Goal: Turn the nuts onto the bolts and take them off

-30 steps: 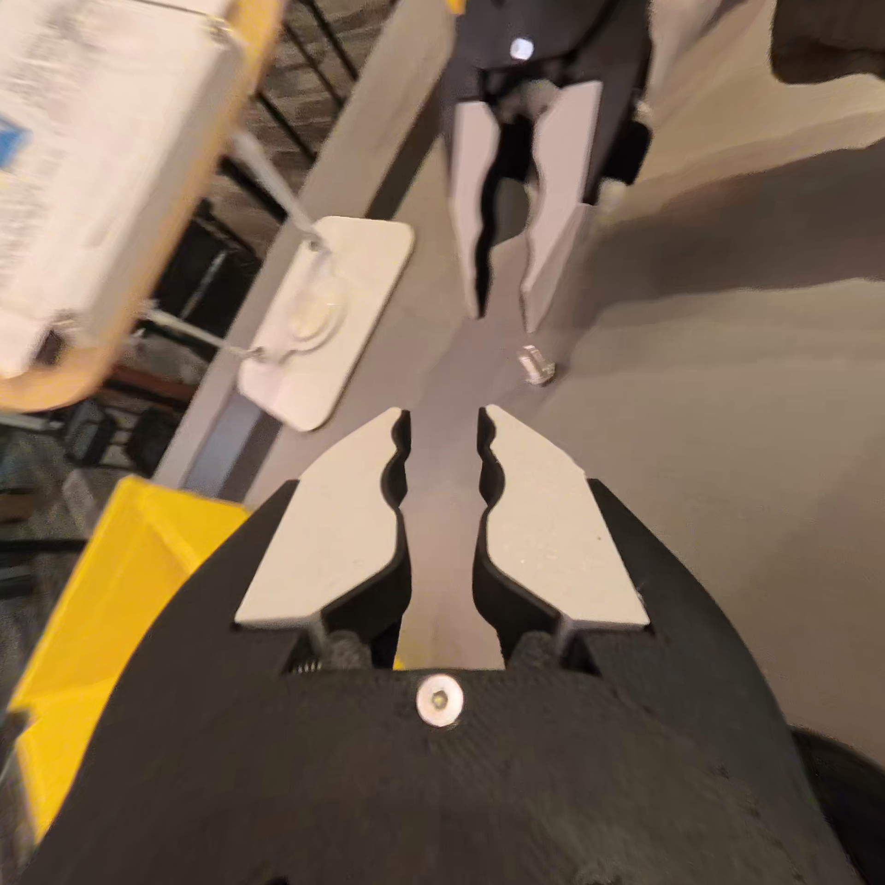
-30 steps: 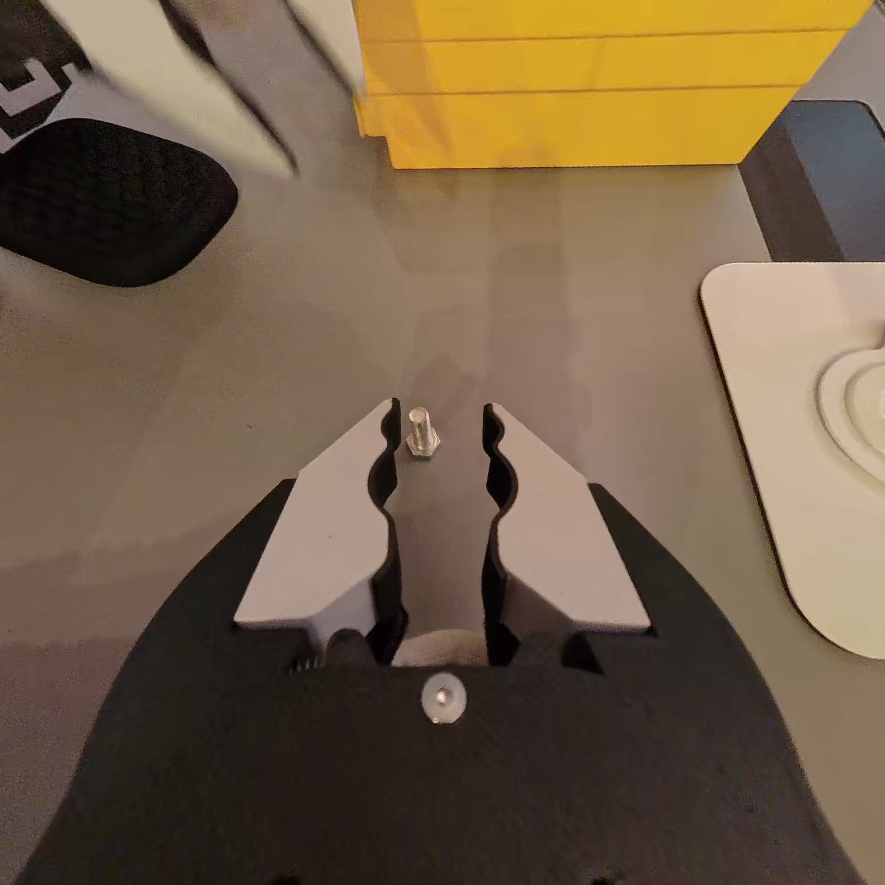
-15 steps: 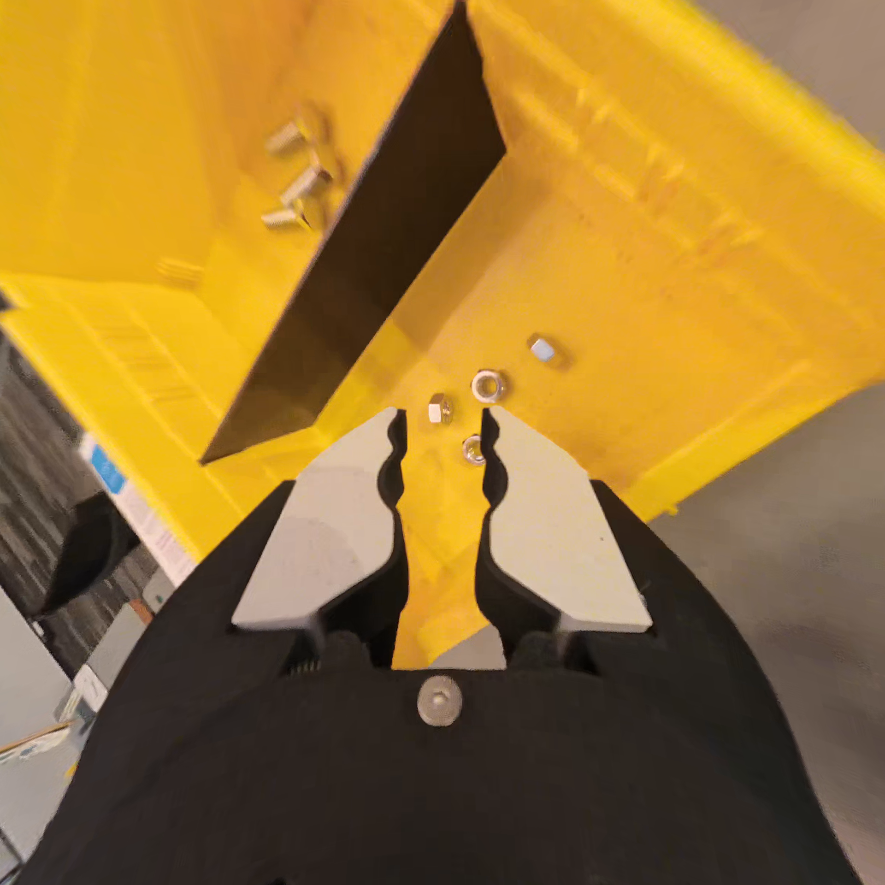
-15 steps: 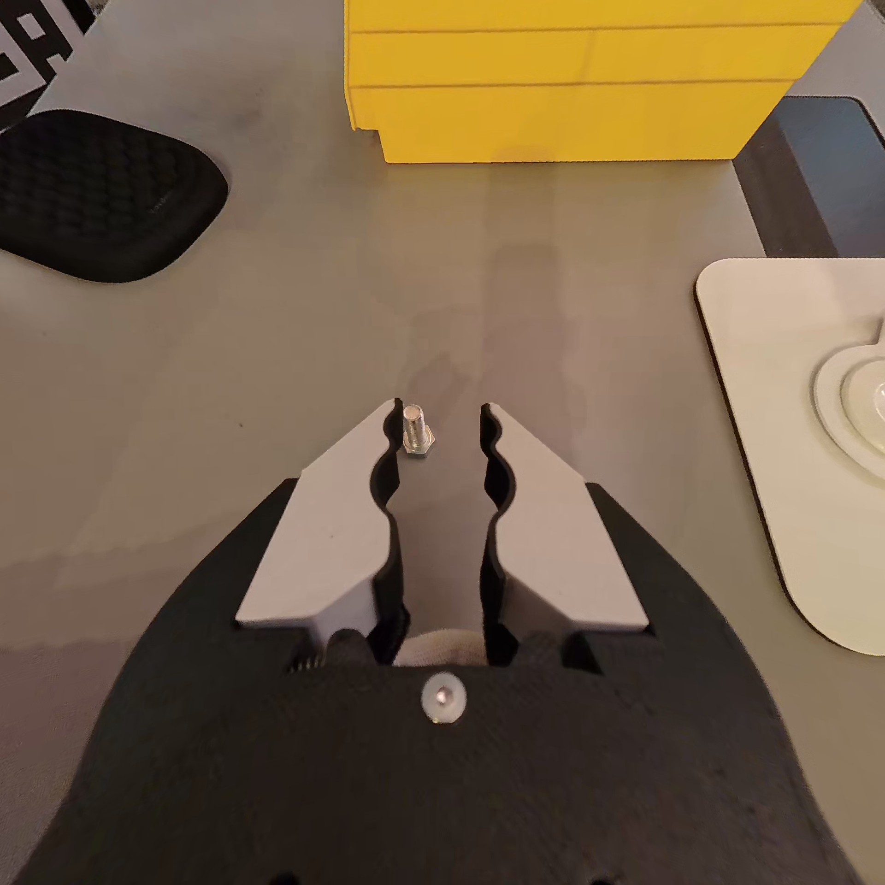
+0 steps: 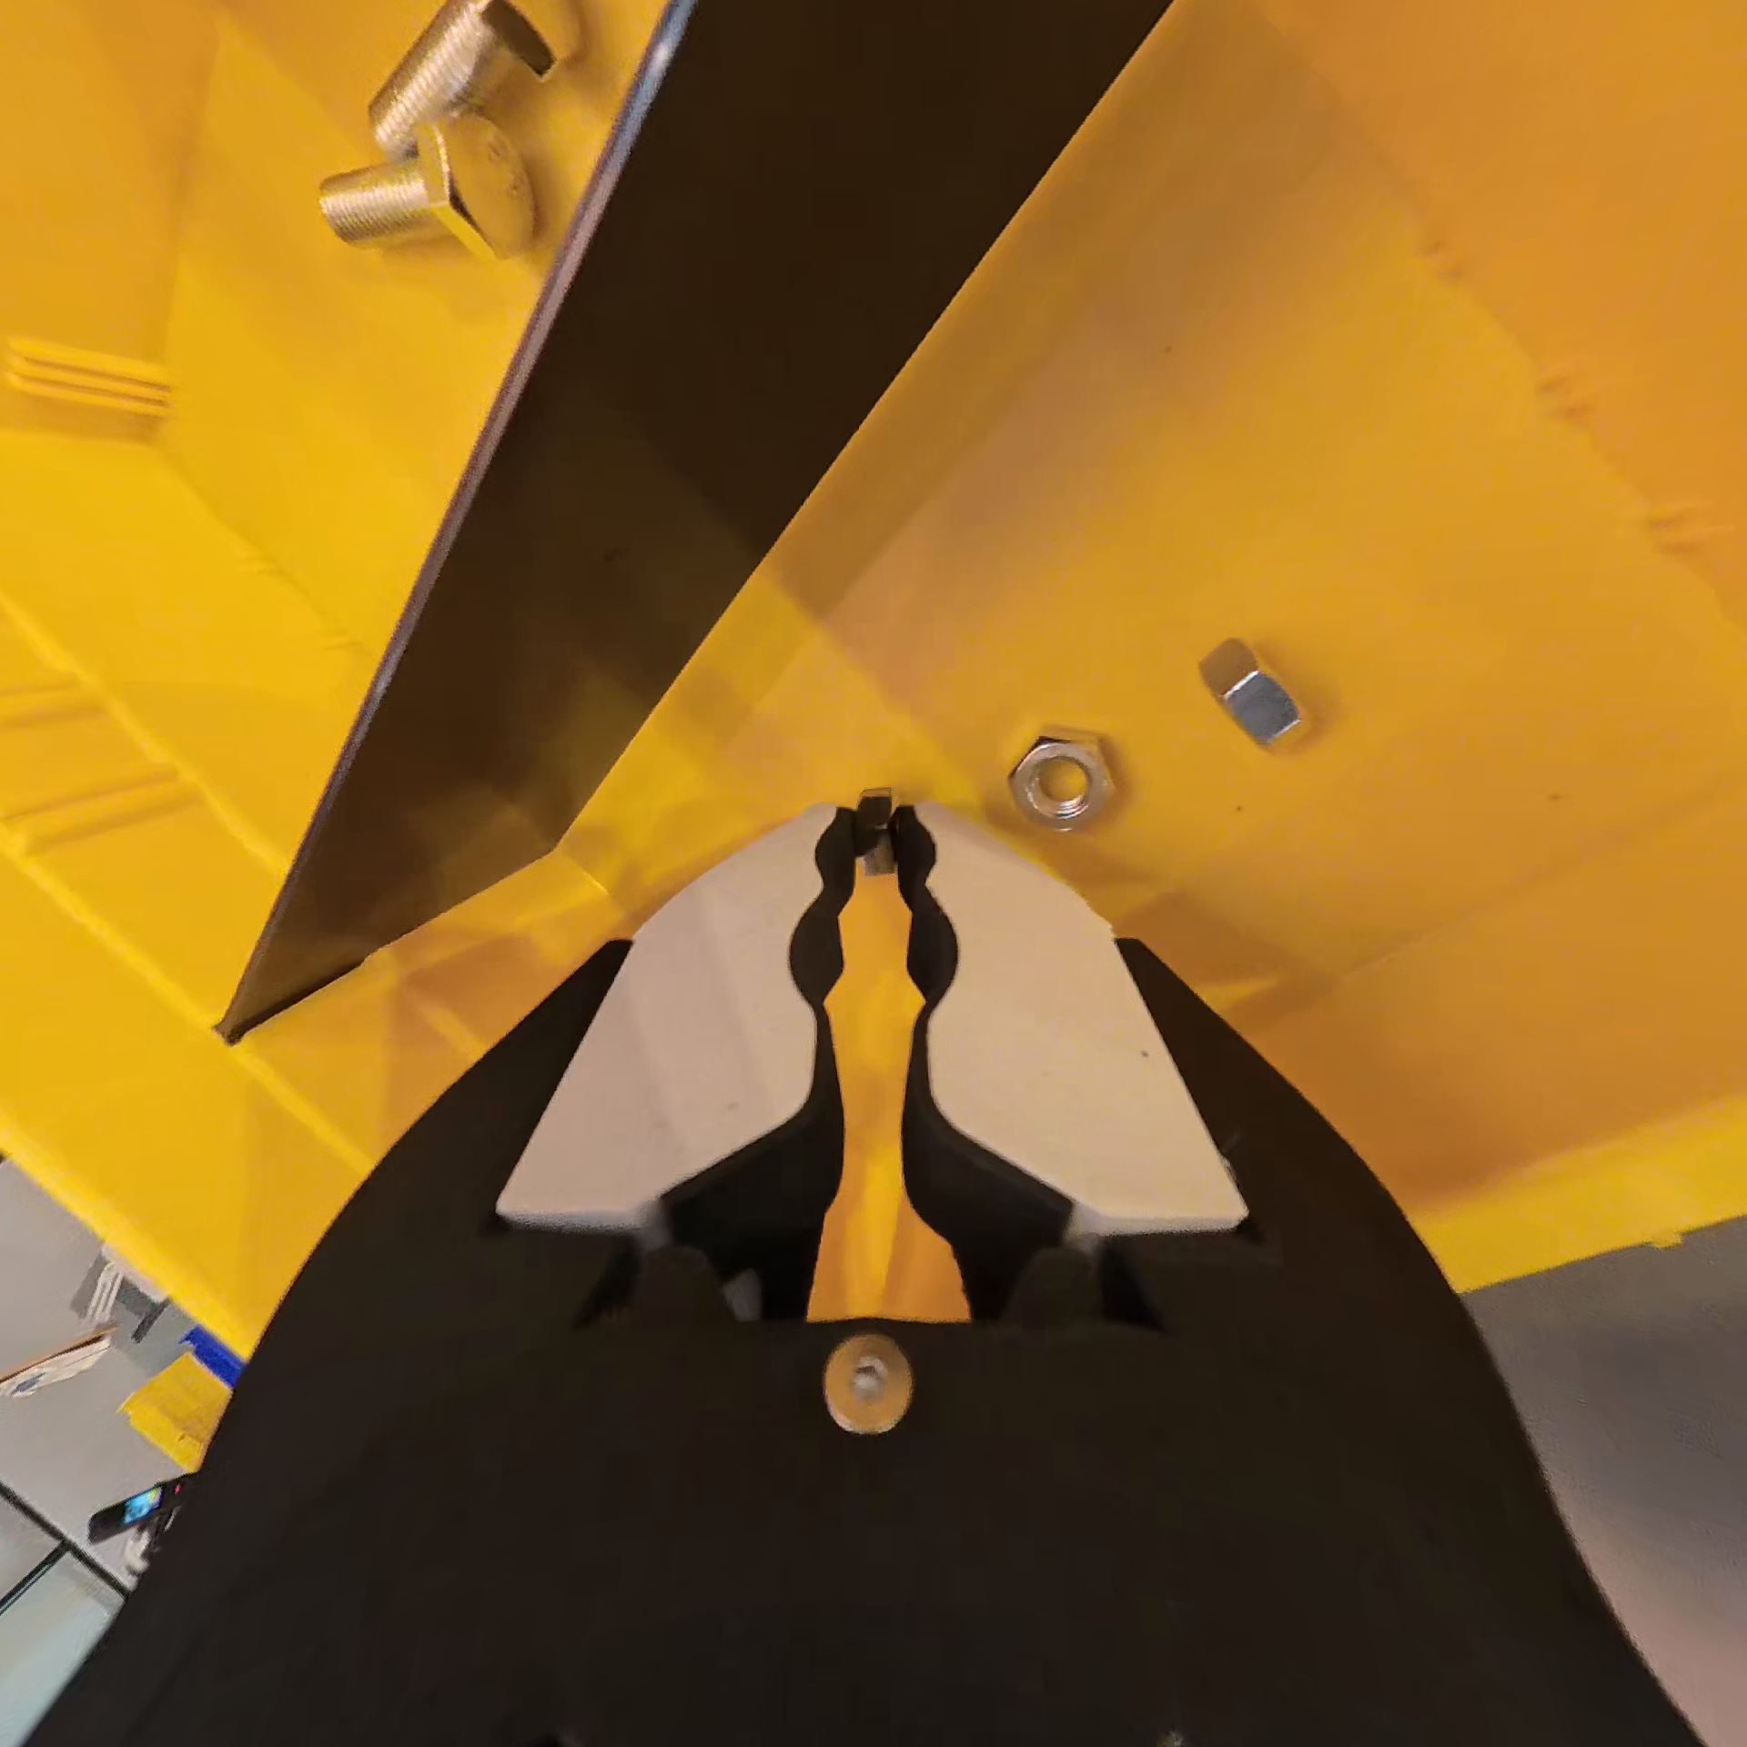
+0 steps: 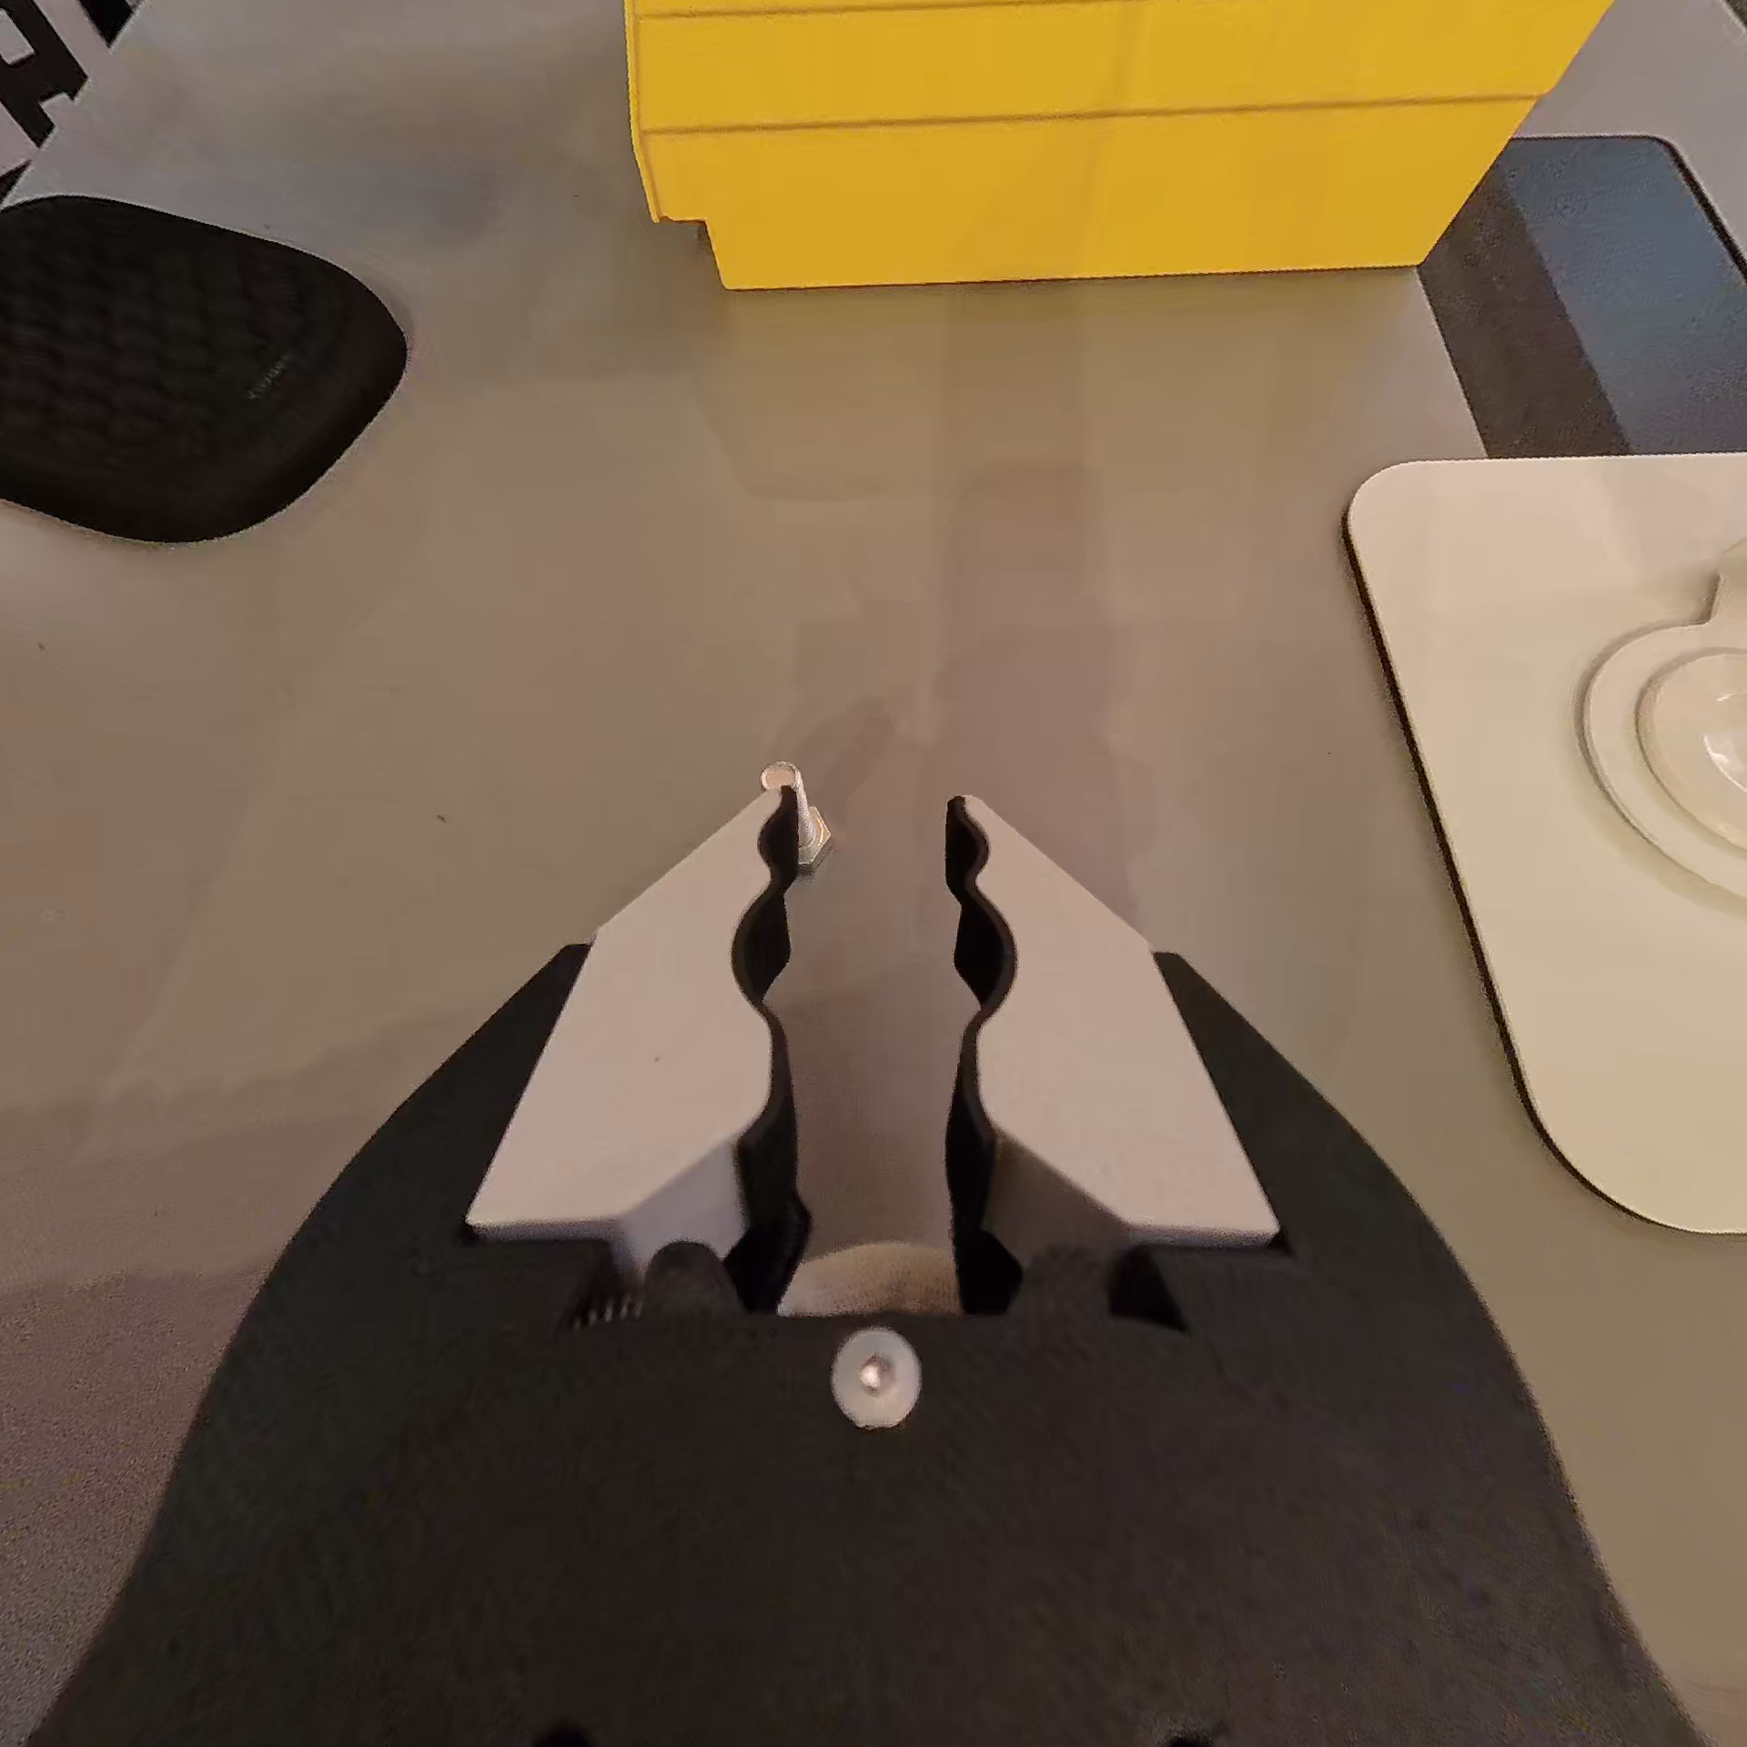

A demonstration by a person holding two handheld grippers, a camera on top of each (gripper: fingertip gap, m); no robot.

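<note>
Through the left wrist view, the left gripper point(image 5: 874, 821) reaches down into a yellow bin point(image 5: 1323, 425). Its pale fingers point(image 5: 728, 1021) are drawn nearly together at the tips and pinch a small nut point(image 5: 875, 834) between them, right at the bin floor. Just to the right of the fingertips a second nut point(image 5: 1064, 779) lies flat with its hole facing up, and farther right a third nut point(image 5: 1253, 695) rests on its side. A dark divider point(image 5: 662, 454) runs diagonally up and to the left of the fingers, splitting the bin in two. Beyond it, in the other compartment, two bolts point(image 5: 444, 161) lie together, touching. A strip of grey counter point(image 5: 1607, 1418) shows at the lower right, outside the bin.

Through the right wrist view, the right gripper point(image 6: 865, 804) hangs low over the counter point(image 6: 567, 614) with its fingers point(image 6: 662, 1040) spread apart and nothing between them. A bolt point(image 6: 802, 818) stands on its head, threaded end up, right against the inner edge of the left fingertip; whether it touches I can't say. Straight ahead, well beyond the fingers, sits the yellow bin point(image 6: 1087, 170). A black textured pad point(image 6: 161, 369) lies off to the far left, a white mat point(image 6: 1513, 804) with a clear raised piece to the right, and a dark blue-grey block point(image 6: 1607, 284) beyond that.
</note>
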